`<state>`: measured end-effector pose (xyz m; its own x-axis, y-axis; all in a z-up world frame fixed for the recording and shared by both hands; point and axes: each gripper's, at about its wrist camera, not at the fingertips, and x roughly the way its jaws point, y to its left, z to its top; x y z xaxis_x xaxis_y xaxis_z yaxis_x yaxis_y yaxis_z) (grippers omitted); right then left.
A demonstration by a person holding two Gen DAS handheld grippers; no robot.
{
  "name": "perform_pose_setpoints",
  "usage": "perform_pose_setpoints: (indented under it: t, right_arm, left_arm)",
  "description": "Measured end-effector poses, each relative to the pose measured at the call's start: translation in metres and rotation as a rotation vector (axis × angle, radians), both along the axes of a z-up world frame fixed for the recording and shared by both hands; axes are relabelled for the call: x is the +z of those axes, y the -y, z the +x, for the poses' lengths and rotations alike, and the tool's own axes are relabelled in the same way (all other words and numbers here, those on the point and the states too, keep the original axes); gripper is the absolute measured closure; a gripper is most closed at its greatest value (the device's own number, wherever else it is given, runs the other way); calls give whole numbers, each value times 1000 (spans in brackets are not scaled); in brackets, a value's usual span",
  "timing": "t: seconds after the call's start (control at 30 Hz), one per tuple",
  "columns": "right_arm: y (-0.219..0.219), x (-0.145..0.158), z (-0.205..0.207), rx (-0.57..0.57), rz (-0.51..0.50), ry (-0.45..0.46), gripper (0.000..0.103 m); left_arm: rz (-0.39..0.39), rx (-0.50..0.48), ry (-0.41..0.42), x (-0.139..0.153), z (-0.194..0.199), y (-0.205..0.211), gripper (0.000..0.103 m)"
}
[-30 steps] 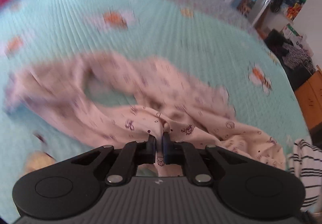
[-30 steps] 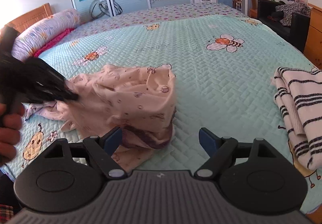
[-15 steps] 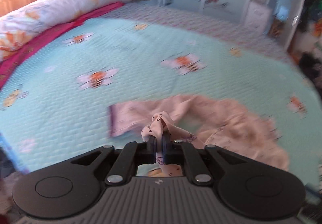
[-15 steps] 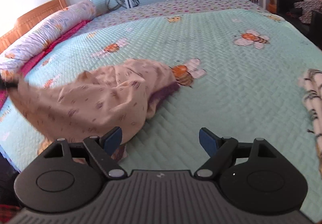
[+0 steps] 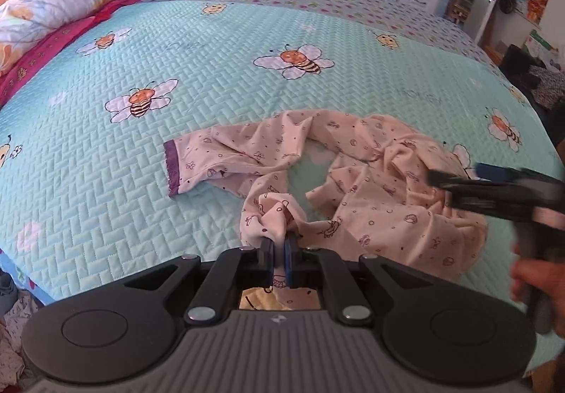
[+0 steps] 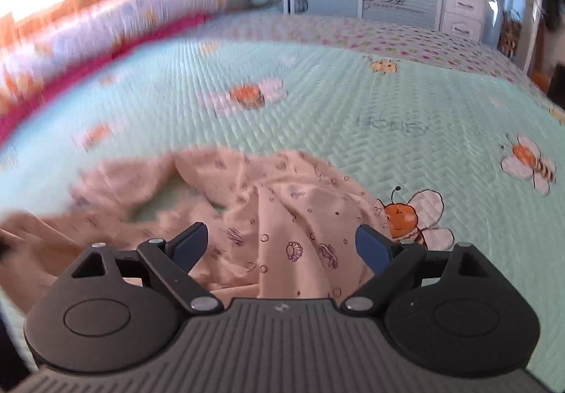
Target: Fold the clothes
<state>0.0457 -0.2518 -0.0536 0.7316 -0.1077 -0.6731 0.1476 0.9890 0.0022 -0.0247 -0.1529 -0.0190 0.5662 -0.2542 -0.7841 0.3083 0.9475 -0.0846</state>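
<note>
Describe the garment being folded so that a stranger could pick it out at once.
Start at the turquoise quilted bedspread printed with bees. Near its front edge lies a crumpled pale pink garment, one fold pinched in the left gripper. Tiny purple prints and a purple cuff mark it out.

"HONEY" stitched on the quilt [image 5: 219,82]

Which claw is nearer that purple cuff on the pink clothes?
Left. The left claw grips the pink clothes near the purple cuff; the right claw hovers over their far side.
</note>
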Motion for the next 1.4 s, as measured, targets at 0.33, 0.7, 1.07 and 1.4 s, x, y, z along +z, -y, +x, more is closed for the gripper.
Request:
perform_pose_setpoints:
  t: [0.33,0.7,1.07,1.4]
  right_arm:
    - [9,5,-54,-107,-123,125,97]
    - [54,65,-193,-369,-257,266,97]
    - [58,49,-215,-452,-190,318,97]
    - [59,81,-207,-373,31,378,96]
  left_arm:
    - [16,-43,-36,-11,-1,11,98]
    - [-20,-212,-111,-15,-19,31,89]
    - [40,-256,44,7,-31,18,61]
    - [282,-826,430,-54,-122,124,51]
